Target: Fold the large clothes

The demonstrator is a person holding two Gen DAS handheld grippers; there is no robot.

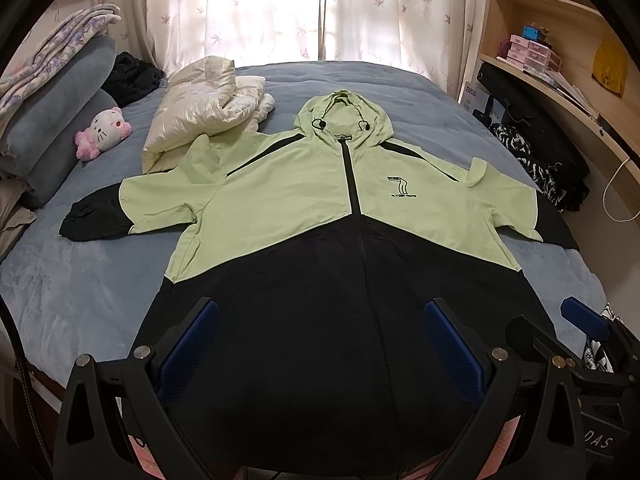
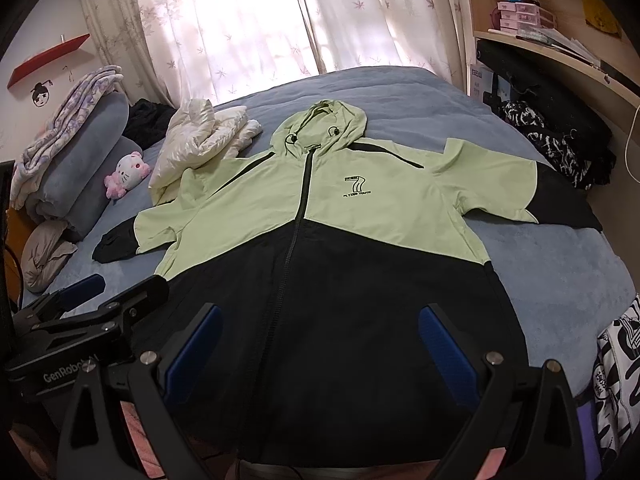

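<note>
On the blue bed [image 1: 100,280] a green-and-black jacket [image 1: 320,208] lies flat; left gripper [image 1: 320,344] and right gripper [image 2: 320,344] gape wide, holding nothing.

Both wrist cams at bed [image 1: 80,280] foot, facing headward; share jacket [image 1: 320,200].

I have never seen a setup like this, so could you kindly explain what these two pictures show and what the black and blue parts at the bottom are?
A person holds a pair of hand-held tongs in each hand, each with a camera looking along its fingers. One picture comes from the left tongs, the other from the right tongs; each also glimpses the other. Both stand open, holding nothing. On the blue bed a green and black hooded jacket lies spread flat, zipped, sleeves out. Behind it are a cream puffy jacket and a pink plush toy.
</note>
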